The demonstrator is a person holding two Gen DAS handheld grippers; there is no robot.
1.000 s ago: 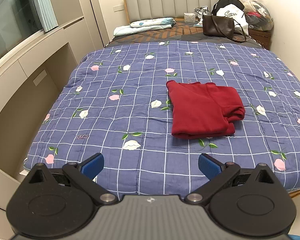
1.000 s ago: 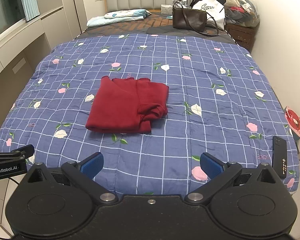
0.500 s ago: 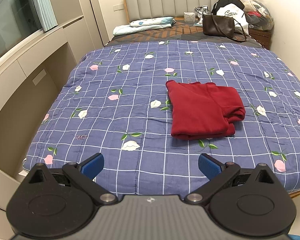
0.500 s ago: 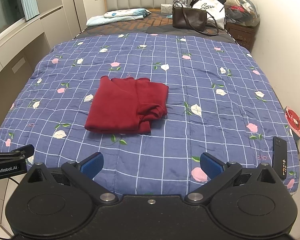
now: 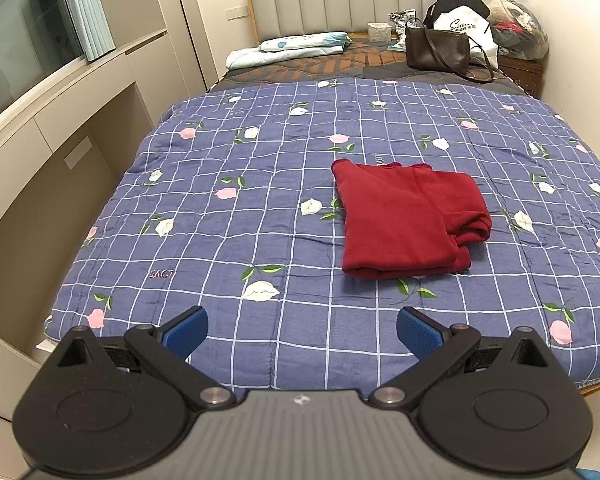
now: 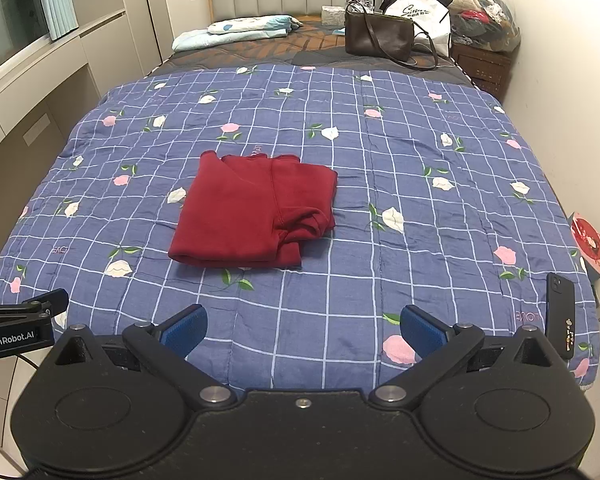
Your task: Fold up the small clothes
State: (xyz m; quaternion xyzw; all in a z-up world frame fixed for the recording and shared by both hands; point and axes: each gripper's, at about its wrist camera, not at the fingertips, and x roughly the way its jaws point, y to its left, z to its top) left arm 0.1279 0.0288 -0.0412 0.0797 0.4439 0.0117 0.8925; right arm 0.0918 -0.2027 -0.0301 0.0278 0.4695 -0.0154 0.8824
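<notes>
- Left gripper [image 5: 302, 330]: jaws spread wide, blue pads [image 5: 186, 330] well apart, nothing between them. It is held over the foot edge of the bed, clear of the quilt.
- Right gripper [image 6: 303, 330]: likewise wide open and empty, blue pads [image 6: 422, 332] well apart, held over the foot edge of the bed.
- Red garment [image 5: 408, 220] [image 6: 256, 212]: lies folded into a rough rectangle near the middle of the bed, flat on the quilt. One bunched, rolled portion sits at its near right corner. It is well apart from both grippers; neither touches it.
- Quilt [image 5: 240, 168] [image 6: 400, 140]: blue, white grid lines, pink and white flower print; it covers most of the bed. Light creasing noted around the garment.
- Head of bed: padded grey headboard [image 5: 340, 4] in a wooden frame; folded light-blue bedding [image 5: 296, 46] to the left on a brown patterned cover.
- Brown handbag [image 6: 380, 36]: stands upright at the right of the head end, strap trailing toward the quilt. A white bag with black top [image 6: 418, 12] stands just behind it.
- Black phone [image 6: 559, 316]: lies on the near right corner of the quilt, close beside the right gripper's right finger.
- Left side of room: built-in beige cabinetry [image 5: 60, 152] under a window with a pale curtain [image 5: 86, 4].
</notes>
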